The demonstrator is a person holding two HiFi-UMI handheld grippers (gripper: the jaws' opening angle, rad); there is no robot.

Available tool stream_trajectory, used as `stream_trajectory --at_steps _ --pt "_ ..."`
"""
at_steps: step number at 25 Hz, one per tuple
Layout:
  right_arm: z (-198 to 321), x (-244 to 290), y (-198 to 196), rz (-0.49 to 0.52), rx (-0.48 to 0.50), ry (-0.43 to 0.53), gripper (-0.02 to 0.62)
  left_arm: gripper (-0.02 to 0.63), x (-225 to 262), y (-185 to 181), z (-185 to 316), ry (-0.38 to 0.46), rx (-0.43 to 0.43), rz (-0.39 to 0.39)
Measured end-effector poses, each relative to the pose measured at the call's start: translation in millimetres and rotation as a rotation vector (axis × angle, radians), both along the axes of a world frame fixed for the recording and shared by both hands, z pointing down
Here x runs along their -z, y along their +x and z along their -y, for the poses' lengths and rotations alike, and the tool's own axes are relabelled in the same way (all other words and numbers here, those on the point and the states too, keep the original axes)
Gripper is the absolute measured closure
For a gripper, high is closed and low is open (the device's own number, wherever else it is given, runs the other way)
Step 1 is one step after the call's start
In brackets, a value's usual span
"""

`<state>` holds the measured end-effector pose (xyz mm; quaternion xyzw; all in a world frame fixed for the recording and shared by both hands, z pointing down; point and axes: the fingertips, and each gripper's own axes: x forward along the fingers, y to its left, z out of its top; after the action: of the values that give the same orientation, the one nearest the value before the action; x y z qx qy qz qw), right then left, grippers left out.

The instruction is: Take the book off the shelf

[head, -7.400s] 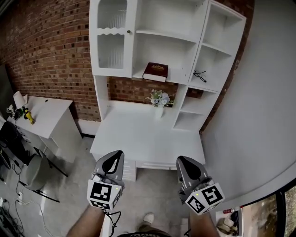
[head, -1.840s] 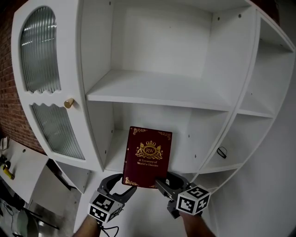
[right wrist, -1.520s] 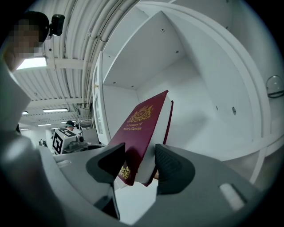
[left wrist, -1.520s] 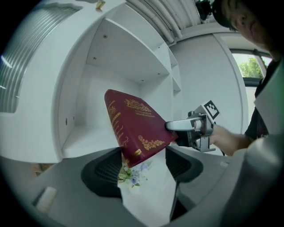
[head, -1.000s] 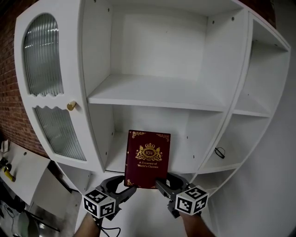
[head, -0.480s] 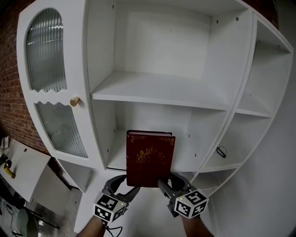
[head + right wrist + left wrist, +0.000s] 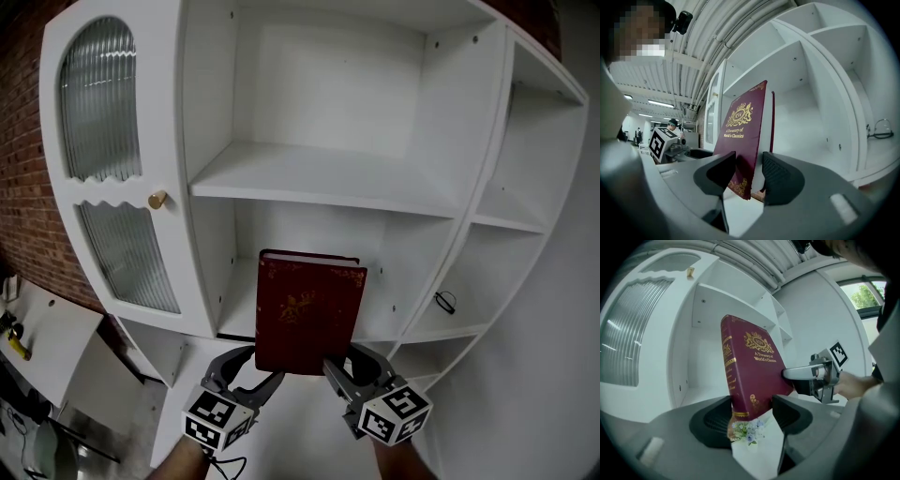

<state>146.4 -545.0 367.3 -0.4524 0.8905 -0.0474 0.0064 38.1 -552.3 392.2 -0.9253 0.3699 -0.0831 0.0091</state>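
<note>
Counting: we see one book [image 7: 309, 314], two grippers, one white shelf unit [image 7: 319, 178] and one pair of glasses [image 7: 444, 302] at 3 o'clock from the book.
Book place: in the air in front of the lower open shelf, held at its bottom edge.
Book axis: long axis upright, 12 to 6 o'clock; gold-crested front cover toward us, spine at 9 o'clock.
Left gripper [image 7: 255, 367]: jaws clamp the bottom corner at 7 o'clock.
Right gripper [image 7: 349, 361]: jaws pinch the bottom edge at 5 o'clock.
</note>
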Motion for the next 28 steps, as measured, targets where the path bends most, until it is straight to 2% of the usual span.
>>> stream_trajectory --at_steps 8,12,23,28 --pt "-26.2 21.0 -0.7 -0.002 -0.021 0.034 0.413 0.325 18.4 -0.6 -21.4 0.012 -0.033 -0.014" --pt "-39.1 27.1 -1.4 0.004 -0.041 0.040 0.417 0.325 24.5 0.6 -35.2 -0.014 -0.054 -0.007" --pt "-70.7 30.5 -11.5 0.019 -0.068 0.031 0.420 0.325 40.8 -11.2 -61.5 0.026 -0.074 -0.029" --pt "-80.6 30.2 -17.5 0.029 -0.081 0.024 0.420 0.325 38.6 -16.9 -70.9 0.015 -0.087 -0.026"
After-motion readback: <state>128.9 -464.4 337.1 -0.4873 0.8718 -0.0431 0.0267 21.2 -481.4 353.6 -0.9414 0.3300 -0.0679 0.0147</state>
